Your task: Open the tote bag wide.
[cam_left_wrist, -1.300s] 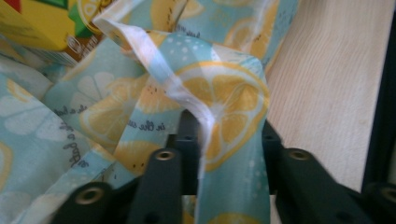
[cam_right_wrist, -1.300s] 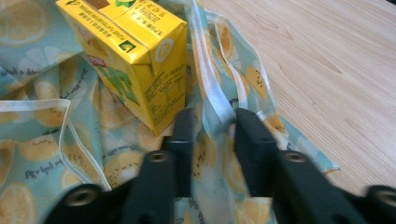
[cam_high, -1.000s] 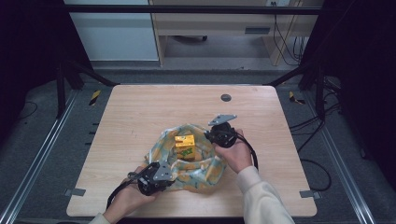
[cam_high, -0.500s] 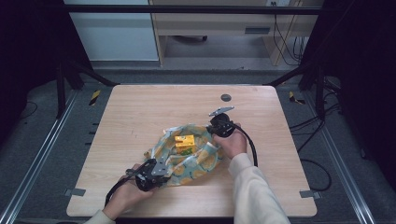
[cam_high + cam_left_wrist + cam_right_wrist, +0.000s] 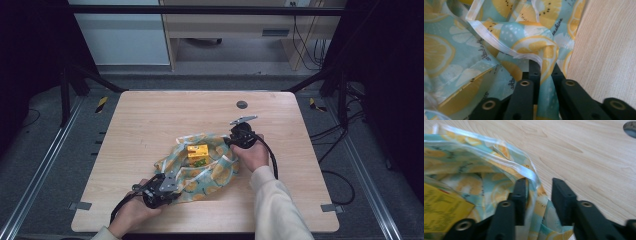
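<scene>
A fruit-print cloth bag (image 5: 215, 170) lies crumpled on the wooden table (image 5: 150, 125), with a yellow box (image 5: 198, 151) in its open mouth. My left gripper (image 5: 171, 183) is at the bag's near left edge. In the left gripper view its jaws (image 5: 544, 68) pinch a fold of the cloth (image 5: 474, 50). My right gripper (image 5: 229, 142) is at the bag's far right rim. Its jaws (image 5: 539, 183) have just been opening and stand apart. The bag's taped rim (image 5: 524, 171) lies loosely between them, and the yellow box (image 5: 441, 205) shows to their left.
A small dark round hole (image 5: 242, 104) sits in the tabletop beyond the bag. Bare wood (image 5: 579, 152) surrounds the bag on all sides. Black frame posts and cables stand off the table's right edge (image 5: 345, 100).
The bag has sunk from a raised, spread shape to a flatter heap. My right hand has shifted slightly toward the far right and lower. The left hand has stayed put.
</scene>
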